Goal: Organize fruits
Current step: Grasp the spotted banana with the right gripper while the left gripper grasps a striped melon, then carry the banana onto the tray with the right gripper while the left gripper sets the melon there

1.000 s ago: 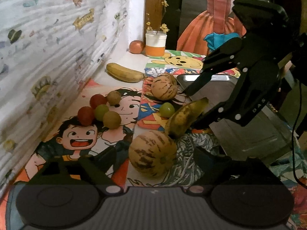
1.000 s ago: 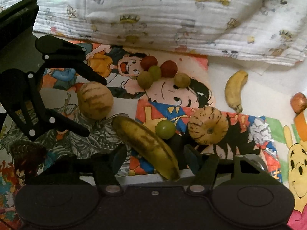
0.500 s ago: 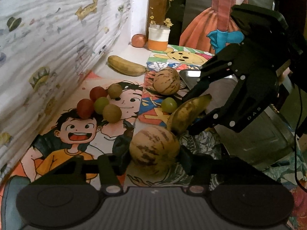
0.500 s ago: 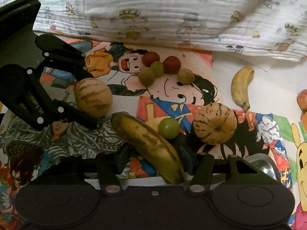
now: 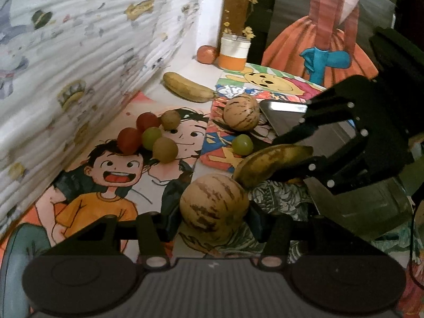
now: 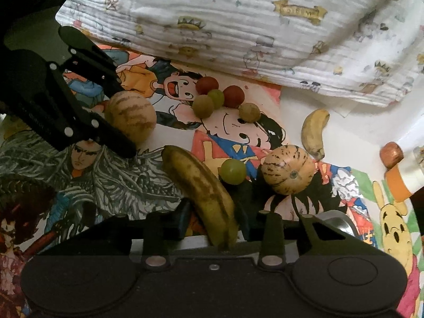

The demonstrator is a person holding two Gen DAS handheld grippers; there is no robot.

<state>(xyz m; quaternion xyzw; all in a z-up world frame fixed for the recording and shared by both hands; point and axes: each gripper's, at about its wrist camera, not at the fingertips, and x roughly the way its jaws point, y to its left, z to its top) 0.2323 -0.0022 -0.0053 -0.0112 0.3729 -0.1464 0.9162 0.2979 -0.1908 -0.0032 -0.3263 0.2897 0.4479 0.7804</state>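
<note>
A striped tan melon (image 5: 214, 206) sits between the fingers of my left gripper (image 5: 214, 212), which is shut on it; the right wrist view shows the same melon (image 6: 132, 116) in that grip. A spotted banana (image 6: 204, 185) lies lengthwise between the fingers of my right gripper (image 6: 214, 220). Those jaws are closing and both pads meet its sides. In the left wrist view the right gripper (image 5: 278, 159) holds the banana (image 5: 267, 161) by its near end. A second melon (image 5: 240, 113), a green grape (image 5: 242, 144) and another banana (image 5: 188, 88) lie loose on the cartoon mats.
A cluster of small red, green and brown fruits (image 5: 148, 137) sits near the printed blanket (image 5: 79, 66). A metal tray (image 5: 331, 137) lies behind the right gripper. A jar (image 5: 234, 53) and a reddish fruit (image 5: 206, 54) stand at the far corner.
My left jaws came in from wide apart onto the near melon. My right jaws narrowed onto the banana, and the right gripper shifted slightly along it.
</note>
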